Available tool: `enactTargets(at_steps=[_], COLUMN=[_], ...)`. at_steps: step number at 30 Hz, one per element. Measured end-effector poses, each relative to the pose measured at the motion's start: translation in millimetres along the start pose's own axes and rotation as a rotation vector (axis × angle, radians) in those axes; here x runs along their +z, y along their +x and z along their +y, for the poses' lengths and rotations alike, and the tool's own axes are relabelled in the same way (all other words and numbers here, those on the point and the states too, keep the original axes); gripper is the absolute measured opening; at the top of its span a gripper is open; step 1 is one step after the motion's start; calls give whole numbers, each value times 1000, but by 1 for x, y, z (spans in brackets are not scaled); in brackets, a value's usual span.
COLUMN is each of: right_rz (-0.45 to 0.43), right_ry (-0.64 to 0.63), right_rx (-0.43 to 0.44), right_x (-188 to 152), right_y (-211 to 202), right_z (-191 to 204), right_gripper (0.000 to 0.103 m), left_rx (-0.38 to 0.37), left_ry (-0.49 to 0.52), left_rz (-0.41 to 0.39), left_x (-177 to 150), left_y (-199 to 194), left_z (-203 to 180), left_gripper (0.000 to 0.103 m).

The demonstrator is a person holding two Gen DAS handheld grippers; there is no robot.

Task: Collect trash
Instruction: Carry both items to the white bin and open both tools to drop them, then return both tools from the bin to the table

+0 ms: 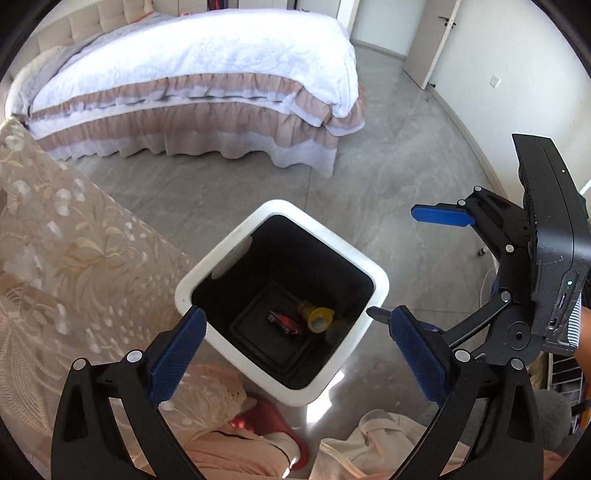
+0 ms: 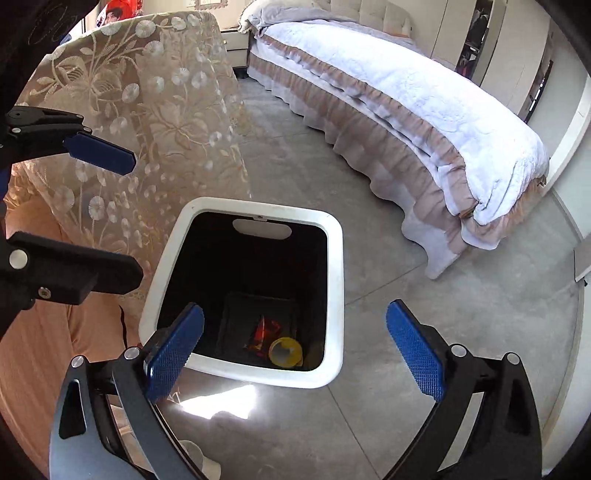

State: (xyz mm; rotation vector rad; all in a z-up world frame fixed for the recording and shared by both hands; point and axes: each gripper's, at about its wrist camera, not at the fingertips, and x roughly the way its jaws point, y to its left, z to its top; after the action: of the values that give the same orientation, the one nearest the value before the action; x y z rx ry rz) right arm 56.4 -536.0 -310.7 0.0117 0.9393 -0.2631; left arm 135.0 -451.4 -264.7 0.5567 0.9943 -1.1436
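Note:
A white square trash bin point(image 1: 380, 284) with a black inside stands on the grey floor; it also shows in the right wrist view point(image 2: 334, 280). At its bottom lie a yellow cup point(image 1: 319, 318) point(image 2: 285, 351) and a red wrapper point(image 1: 284, 322) point(image 2: 263, 332). My left gripper point(image 1: 295, 343) is open and empty, above the bin's near rim. My right gripper point(image 2: 295, 350) is open and empty, above the bin's near right part. The right gripper also appears at the right of the left wrist view point(image 1: 399, 264), and the left gripper at the left of the right wrist view point(image 2: 110, 218).
A bed point(image 1: 207, 77) point(image 2: 424, 110) with a white and beige ruffled cover stands across the floor. A floral lace cloth point(image 1: 62, 251) point(image 2: 147, 110) drapes over furniture beside the bin. The person's peach clothing point(image 1: 236, 450) and a red slipper point(image 1: 269, 417) are below. A door point(image 1: 428, 33) is at the back.

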Motion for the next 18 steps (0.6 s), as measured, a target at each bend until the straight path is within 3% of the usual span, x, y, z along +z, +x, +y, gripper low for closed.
enactTargets(at_steps=[12, 18], right_rz=[-172, -283], right_ry=[-36, -69], right_rx=[7, 51], right_x=[33, 55], right_y=[-61, -94], right_z=[13, 30], right_gripper=[98, 98], left_rx=[69, 189], left_ry=[3, 30], left_rz=[-154, -254], left_x=[4, -5], left_y=[-78, -131], left_z=[-10, -10], left_gripper=[98, 98])
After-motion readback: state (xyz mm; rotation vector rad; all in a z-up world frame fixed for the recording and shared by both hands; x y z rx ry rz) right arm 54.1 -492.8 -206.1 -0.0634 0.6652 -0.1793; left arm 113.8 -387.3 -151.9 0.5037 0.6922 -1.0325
